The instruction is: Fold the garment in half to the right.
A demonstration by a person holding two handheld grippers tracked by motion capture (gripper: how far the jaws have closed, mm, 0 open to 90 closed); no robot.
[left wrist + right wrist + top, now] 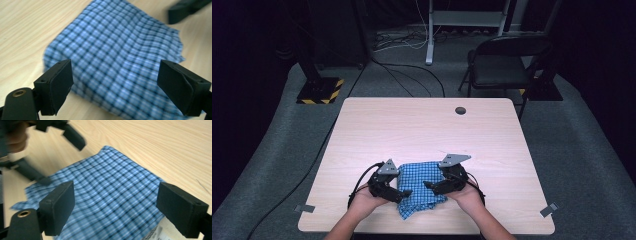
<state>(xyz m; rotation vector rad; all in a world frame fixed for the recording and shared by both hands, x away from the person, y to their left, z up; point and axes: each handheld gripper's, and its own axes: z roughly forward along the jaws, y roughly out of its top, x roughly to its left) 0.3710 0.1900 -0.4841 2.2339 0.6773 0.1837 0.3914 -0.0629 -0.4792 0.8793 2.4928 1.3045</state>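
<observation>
High view has my left tongs [404,192] and right tongs [428,185] at either side of the folded cloth [422,175] near my edge of the tabletop [427,125]. Both tongs stand wide open, gripping nothing, as each gripper view shows: the cloth [117,55] lies flat between and beyond the jaws. My hands cover part of the cloth's sides from above. Left gripper view is blurred, and its frame cuts off the cloth's near edge. Right gripper view shows the cloth [112,195] and a white label [160,235] at the bottom, cut off and unreadable.
</observation>
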